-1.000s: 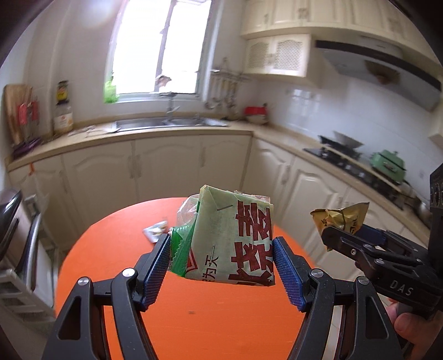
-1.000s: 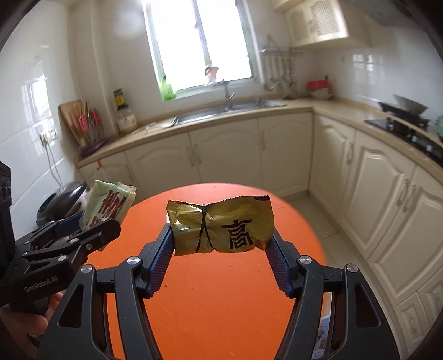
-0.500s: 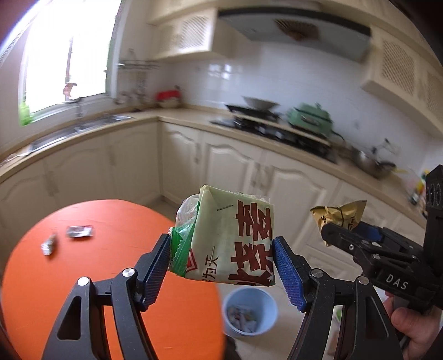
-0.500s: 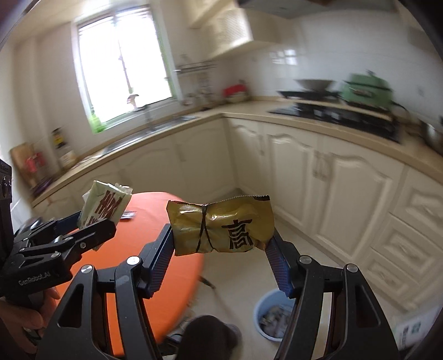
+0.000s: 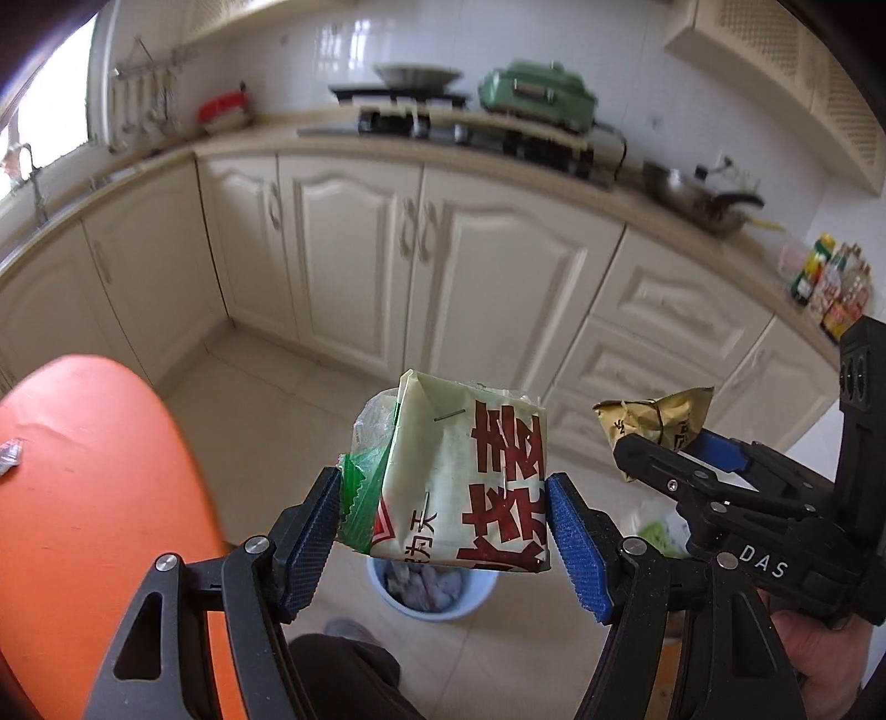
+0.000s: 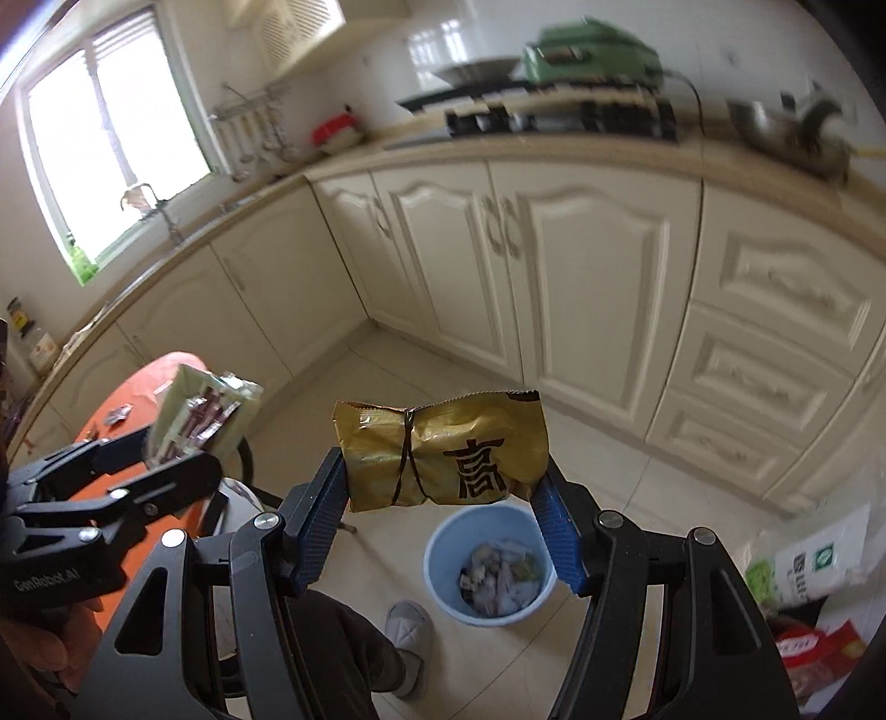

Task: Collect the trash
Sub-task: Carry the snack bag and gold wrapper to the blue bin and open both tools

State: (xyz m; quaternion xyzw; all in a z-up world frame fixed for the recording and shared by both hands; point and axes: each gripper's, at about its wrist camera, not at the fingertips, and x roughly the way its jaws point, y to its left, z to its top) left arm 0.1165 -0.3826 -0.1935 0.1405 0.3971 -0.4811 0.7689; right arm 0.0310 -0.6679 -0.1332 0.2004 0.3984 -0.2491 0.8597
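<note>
Trash, two wrappers: green packet (image 5: 459, 476) clamped in left gripper (image 5: 443, 531) fingers, gold packet (image 6: 443, 448) in right gripper (image 6: 437, 520); centre yours over the blue bin (image 6: 487, 559) before releasing.

The green-and-white wrapper (image 5: 459, 487) hides the blue bin's (image 5: 470, 601) far rim; stove (image 6: 559, 119) at upper frame is motion-blurred.

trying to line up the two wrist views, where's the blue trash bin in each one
Left wrist view: the blue trash bin sits low centre, mostly hidden behind the green and white snack packet clamped in the left gripper.
Right wrist view: the bin is low centre-right on the floor, in full view below the gold wrapper held by the right gripper.
Shared landmark: the green pot on the stove.
</note>
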